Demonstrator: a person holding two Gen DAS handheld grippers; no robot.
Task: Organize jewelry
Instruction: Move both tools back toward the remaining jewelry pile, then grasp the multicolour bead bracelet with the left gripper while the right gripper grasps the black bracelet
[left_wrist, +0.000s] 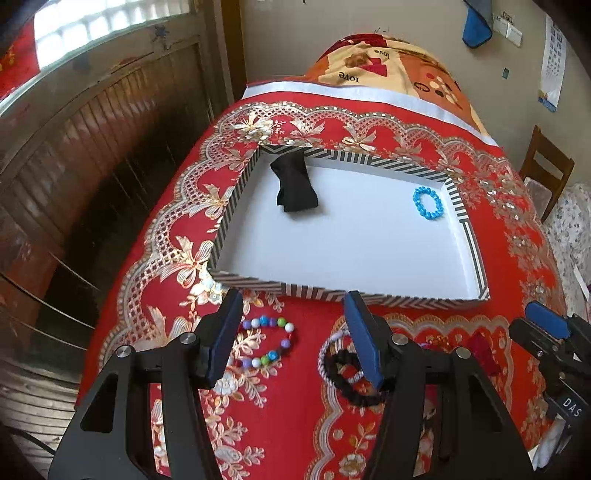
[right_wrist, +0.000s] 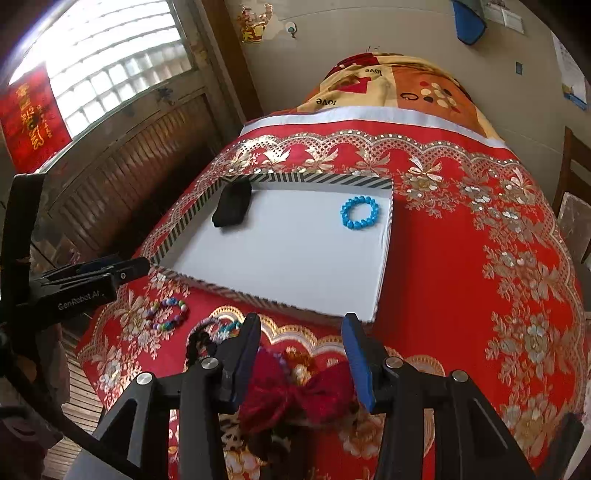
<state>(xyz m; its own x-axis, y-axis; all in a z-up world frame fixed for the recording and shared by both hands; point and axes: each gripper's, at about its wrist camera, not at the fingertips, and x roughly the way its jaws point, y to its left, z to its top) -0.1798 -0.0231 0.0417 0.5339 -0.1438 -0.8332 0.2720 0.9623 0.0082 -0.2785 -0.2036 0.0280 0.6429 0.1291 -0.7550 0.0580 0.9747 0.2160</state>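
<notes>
A white tray (left_wrist: 351, 243) with a striped rim lies on the red floral cloth. It holds a blue bead bracelet (left_wrist: 427, 204) and a black fabric piece (left_wrist: 295, 186). My left gripper (left_wrist: 293, 306) is open above the cloth in front of the tray. A multicolour bead bracelet (left_wrist: 266, 343) lies below its gap, and black and white bracelets (left_wrist: 345, 365) are partly hidden by one finger. My right gripper (right_wrist: 301, 321) is open, with a dark red bow (right_wrist: 295, 395) on the cloth between its fingers. The pads do not visibly press on the bow.
The red cloth (right_wrist: 461, 258) hangs over the table edges. A patterned blanket (left_wrist: 388, 70) is piled behind the tray. A wooden chair (left_wrist: 546, 166) stands on the right, and a wooden panelled wall with a window (right_wrist: 110, 66) is on the left.
</notes>
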